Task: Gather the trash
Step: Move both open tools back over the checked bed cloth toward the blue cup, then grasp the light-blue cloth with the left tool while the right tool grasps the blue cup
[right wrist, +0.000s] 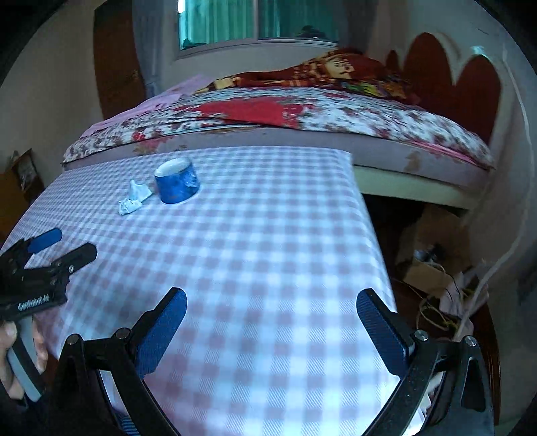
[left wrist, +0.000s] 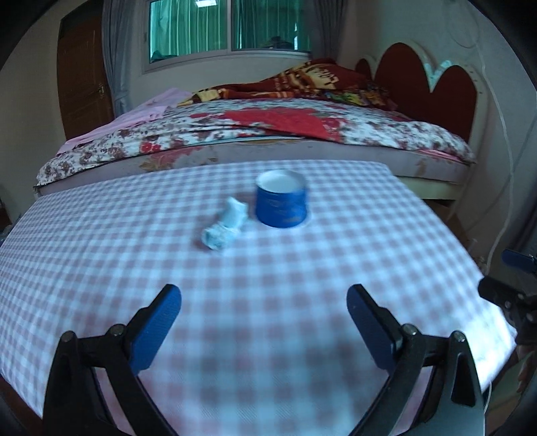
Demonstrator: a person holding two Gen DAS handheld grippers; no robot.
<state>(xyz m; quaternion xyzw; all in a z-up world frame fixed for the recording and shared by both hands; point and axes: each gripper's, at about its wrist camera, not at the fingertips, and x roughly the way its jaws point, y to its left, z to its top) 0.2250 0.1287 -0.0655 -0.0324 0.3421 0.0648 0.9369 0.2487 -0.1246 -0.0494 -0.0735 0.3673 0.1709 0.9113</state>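
A blue paper cup stands upright on the pink checked tablecloth, its white inside showing. Just left of it lies a crumpled white tissue. In the right wrist view the cup and the tissue sit at the far left of the table. My left gripper hovers over the near part of the table, open and empty, well short of both objects. My right gripper is open too, nothing between its fingers, over the table's near right side. The left gripper also shows at the left edge, held by a hand.
A bed with a floral cover and red blanket runs behind the table, with a red heart-shaped headboard. Right of the table edge, boxes and cords clutter the floor. A window and a brown door are at the back.
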